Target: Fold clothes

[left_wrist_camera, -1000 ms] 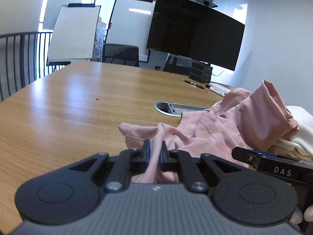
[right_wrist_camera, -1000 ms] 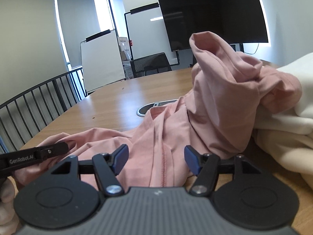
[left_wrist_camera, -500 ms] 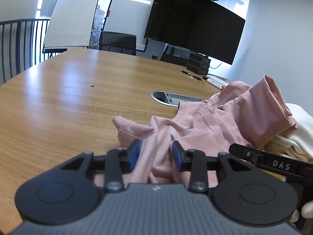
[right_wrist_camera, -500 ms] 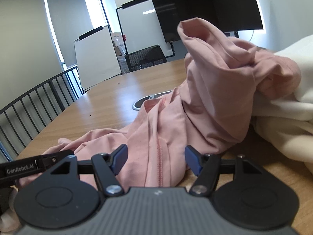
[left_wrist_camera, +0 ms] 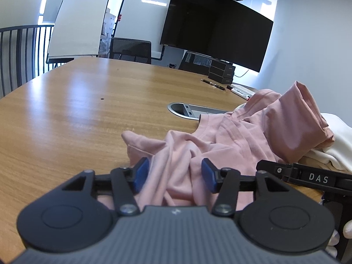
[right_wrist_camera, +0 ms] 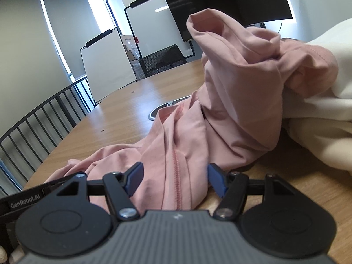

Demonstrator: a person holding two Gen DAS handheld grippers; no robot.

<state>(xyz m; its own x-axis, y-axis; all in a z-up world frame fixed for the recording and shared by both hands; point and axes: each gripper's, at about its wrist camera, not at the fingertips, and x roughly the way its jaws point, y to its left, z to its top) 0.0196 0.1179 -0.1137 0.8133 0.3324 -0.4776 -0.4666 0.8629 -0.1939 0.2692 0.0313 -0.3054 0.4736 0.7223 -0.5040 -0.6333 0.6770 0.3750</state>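
A crumpled pink shirt [left_wrist_camera: 220, 140] lies on the wooden table [left_wrist_camera: 77, 114], its far part heaped up against a cream garment [left_wrist_camera: 334, 145]. My left gripper [left_wrist_camera: 173, 173] is over the shirt's near left end. Its jaws are opening, and a loose fold of pink cloth lies between the blue pads [left_wrist_camera: 140, 171] without being pressed. In the right wrist view the same pink shirt [right_wrist_camera: 220, 110] spreads ahead. My right gripper [right_wrist_camera: 176, 178] is open, low over the hem with its stitched seam between the fingers. The cream garment [right_wrist_camera: 319, 114] sits to the right.
A grey oval cable port [left_wrist_camera: 189, 110] is set in the table behind the shirt. Pens and a marker [left_wrist_camera: 239, 90] lie farther back. A large dark screen [left_wrist_camera: 215, 33], two whiteboards [left_wrist_camera: 77, 24] and a black chair [left_wrist_camera: 132, 50] stand beyond the table. A black railing [right_wrist_camera: 33, 127] runs along the left.
My left gripper's jaws have parted and let go of the pink cloth they pinched. The right gripper has sunk slightly and rolled; its jaws stay wide.
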